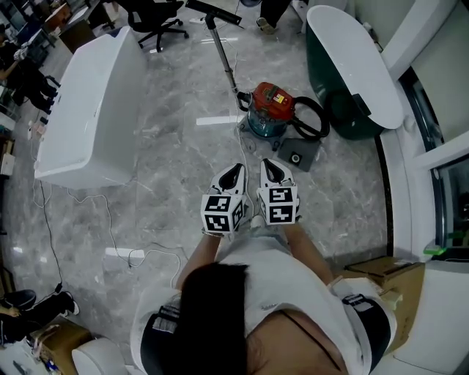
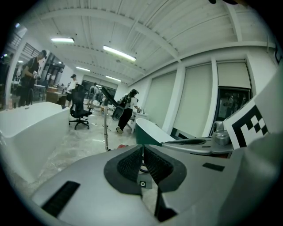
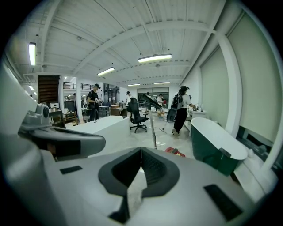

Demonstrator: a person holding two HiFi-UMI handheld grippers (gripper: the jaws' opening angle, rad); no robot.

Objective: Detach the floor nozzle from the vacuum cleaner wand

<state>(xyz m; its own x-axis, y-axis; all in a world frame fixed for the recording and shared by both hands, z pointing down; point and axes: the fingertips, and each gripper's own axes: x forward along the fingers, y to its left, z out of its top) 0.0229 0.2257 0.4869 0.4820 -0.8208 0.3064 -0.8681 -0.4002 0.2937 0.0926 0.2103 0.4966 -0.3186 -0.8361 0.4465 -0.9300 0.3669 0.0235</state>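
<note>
Floor nozzle (image 1: 212, 11) at the far, upper end of the vacuum cleaner wand (image 1: 222, 55), apparently joined to it, though too small in the head view to be sure. Wand slanting up and away from the red vacuum canister (image 1: 270, 108), its lower end meeting the canister at the left side. Black hose (image 1: 314, 117) looped against the canister's right side. Left gripper (image 1: 233, 172) and right gripper (image 1: 274, 167) side by side on the near side of the canister, near it but apart, both pointing toward it. Left jaws all but closed, only a thin slit between the pads, nothing in it. Right jaws fully together, gripping nothing. White bathtub (image 1: 95, 102) well to the canister's left. Green bathtub (image 1: 352, 66) just beyond the canister on its right.
</note>
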